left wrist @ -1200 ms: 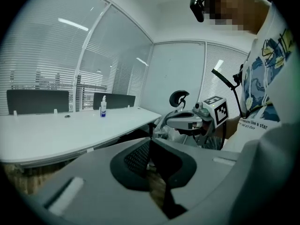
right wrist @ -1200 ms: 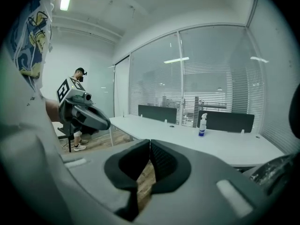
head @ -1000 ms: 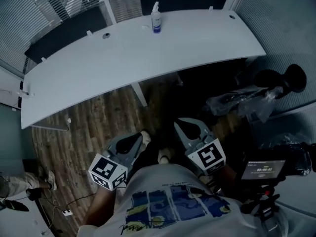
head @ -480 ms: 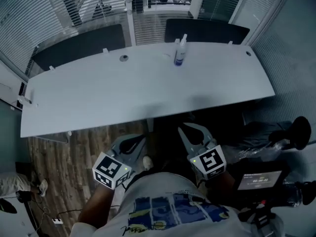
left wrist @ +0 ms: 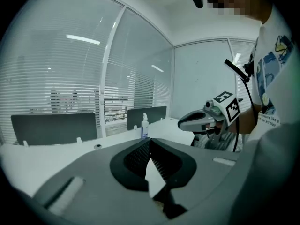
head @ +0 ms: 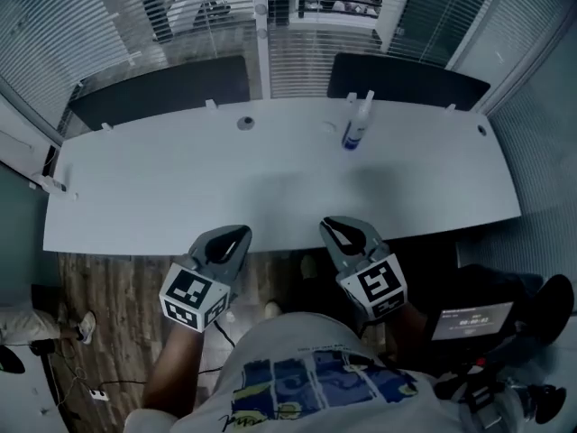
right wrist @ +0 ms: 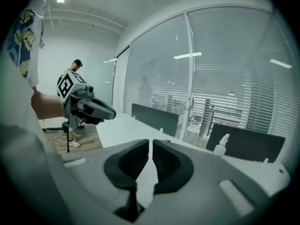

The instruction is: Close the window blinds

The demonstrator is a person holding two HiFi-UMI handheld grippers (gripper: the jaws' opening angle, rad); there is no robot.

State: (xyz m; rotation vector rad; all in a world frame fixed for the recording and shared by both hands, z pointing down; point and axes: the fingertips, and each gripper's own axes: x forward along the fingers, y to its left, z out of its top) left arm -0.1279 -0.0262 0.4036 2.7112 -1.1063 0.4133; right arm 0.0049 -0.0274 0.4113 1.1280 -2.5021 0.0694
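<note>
Head view has me standing at the near edge of the white table (head: 180, 188), with the window blinds (head: 302, 57) on its far side, behind two dark screens (head: 162, 93) fixed along the table's back edge. Both tools hang low in front of my chest, over that near edge, with the left tool (head: 240, 234) and right tool (head: 330, 225) side by side and well apart from the blinds. Left gripper view shows my left tool's jaws pressed together with nothing in them. Right gripper view shows the same for the right tool — clenched and empty, which I judge suits holding them ready, not any grasp.

The slats (right wrist: 225, 107) ahead lie level enough that I can see through them to what is beyond, so the closing is not yet done. A spray bottle (head: 355, 126) stands near the table's far edge, right of centre. I cannot pick out what works the blinds — finding that comes first, and the table between us will make the reach long.
</note>
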